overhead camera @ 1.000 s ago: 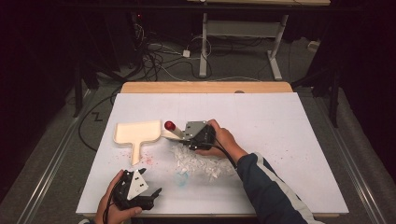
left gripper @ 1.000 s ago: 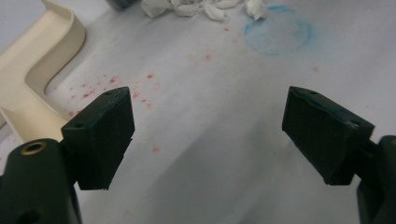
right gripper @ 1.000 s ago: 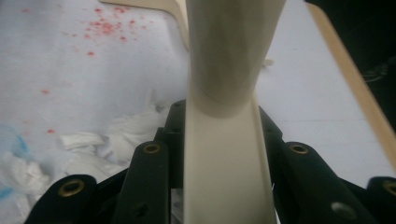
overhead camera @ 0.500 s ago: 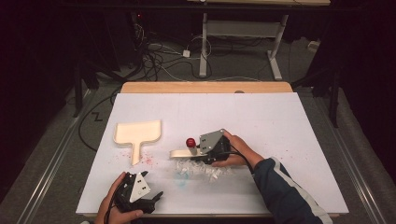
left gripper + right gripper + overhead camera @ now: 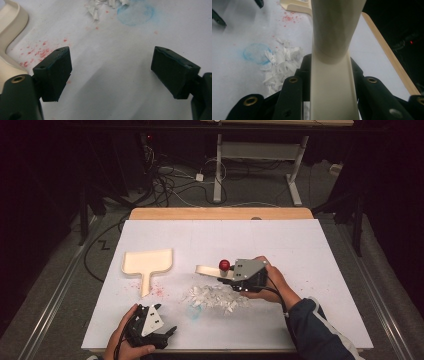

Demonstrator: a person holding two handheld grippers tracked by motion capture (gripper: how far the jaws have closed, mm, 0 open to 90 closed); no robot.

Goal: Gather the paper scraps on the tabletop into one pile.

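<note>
A cream dustpan (image 5: 148, 262) (image 5: 10, 22) (image 5: 294, 5) lies flat at the left of the white table (image 5: 310, 250), handle toward the front. White paper scraps (image 5: 215, 297) (image 5: 100, 6) (image 5: 282, 65) are heaped mid-table. My right gripper (image 5: 222, 277) (image 5: 330, 65) is shut on the handle of a cream sweeping tool (image 5: 206, 269) (image 5: 334, 30), held just behind the heap. A red knob (image 5: 224, 264) shows beside it. Near the front edge, my left gripper (image 5: 169, 331) (image 5: 111, 72) stands open over bare table, nothing between its jaws.
A blue stain (image 5: 194, 312) (image 5: 136, 11) (image 5: 257, 53) marks the table beside the scraps. Red specks (image 5: 157, 291) (image 5: 37, 51) (image 5: 290, 18) lie near the dustpan handle. A wooden strip (image 5: 220, 213) edges the far side. Cables and a desk frame stand on the floor beyond.
My right gripper has carried the cream tool rightward and toward the front, from beside the dustpan to the scrap heap. The left gripper has stayed put.
</note>
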